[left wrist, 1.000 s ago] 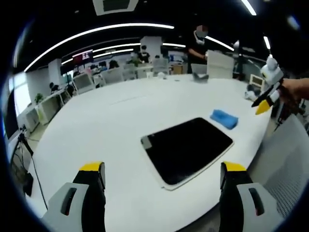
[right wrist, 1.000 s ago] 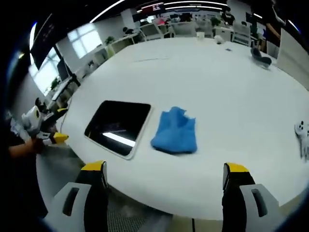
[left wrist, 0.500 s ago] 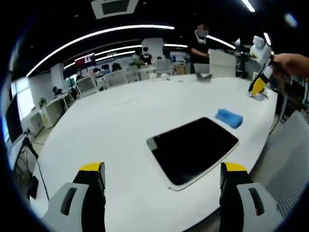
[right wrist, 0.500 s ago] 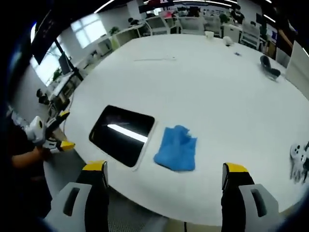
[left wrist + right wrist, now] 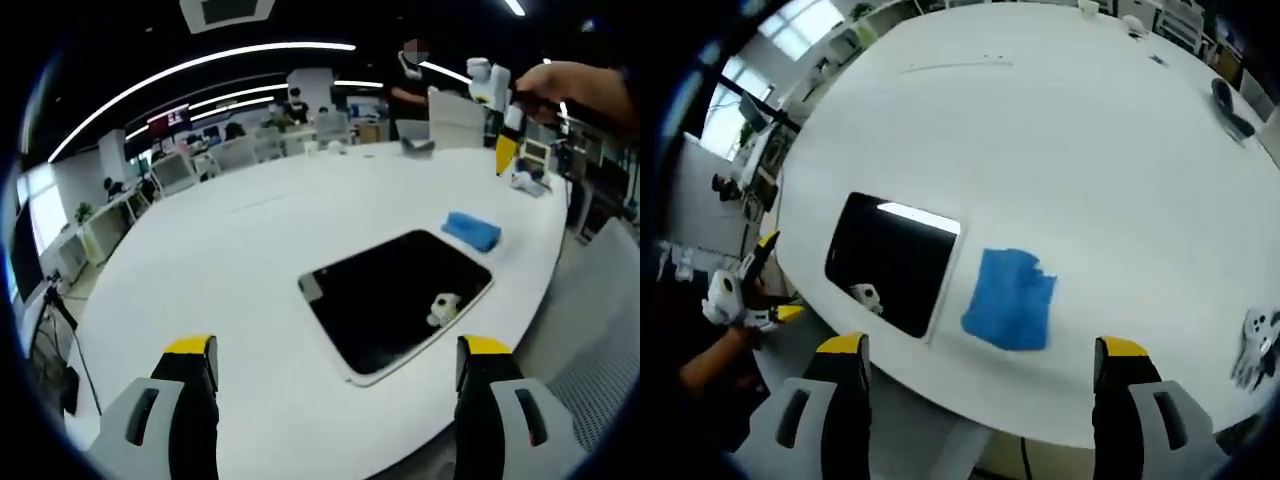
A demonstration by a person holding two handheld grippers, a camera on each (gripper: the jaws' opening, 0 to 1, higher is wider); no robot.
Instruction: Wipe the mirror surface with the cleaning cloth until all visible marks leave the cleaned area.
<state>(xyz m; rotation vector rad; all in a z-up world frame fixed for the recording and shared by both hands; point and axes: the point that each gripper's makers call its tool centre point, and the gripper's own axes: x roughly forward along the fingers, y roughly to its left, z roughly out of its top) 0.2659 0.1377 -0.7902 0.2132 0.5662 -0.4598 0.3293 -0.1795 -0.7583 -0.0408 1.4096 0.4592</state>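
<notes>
Firstly, white round table (image 5: 1120, 160), bearing all items. Mirror (image 5: 890, 262), dark, rectangular, flat near the table edge. Cleaning cloth (image 5: 1011, 299), blue, folded, just beside the mirror, untouched. Right gripper (image 5: 980, 400), jaws wide, empty, hovering above the cloth. Left gripper (image 5: 335, 390), jaws wide, empty, facing the mirror. Advice: descend squarely on the cloth's middle, pinch firmly, then wipe in overlapping strokes.

One mirror (image 5: 890, 262) is lying at centre-left of the right gripper view, and one blue cleaning cloth (image 5: 1012, 299) is sitting just right of it. One round white table (image 5: 1080, 150) is carrying both. Two grippers are showing: the left gripper (image 5: 330, 390) and the right gripper (image 5: 975, 395), both wide-jawed.
</notes>
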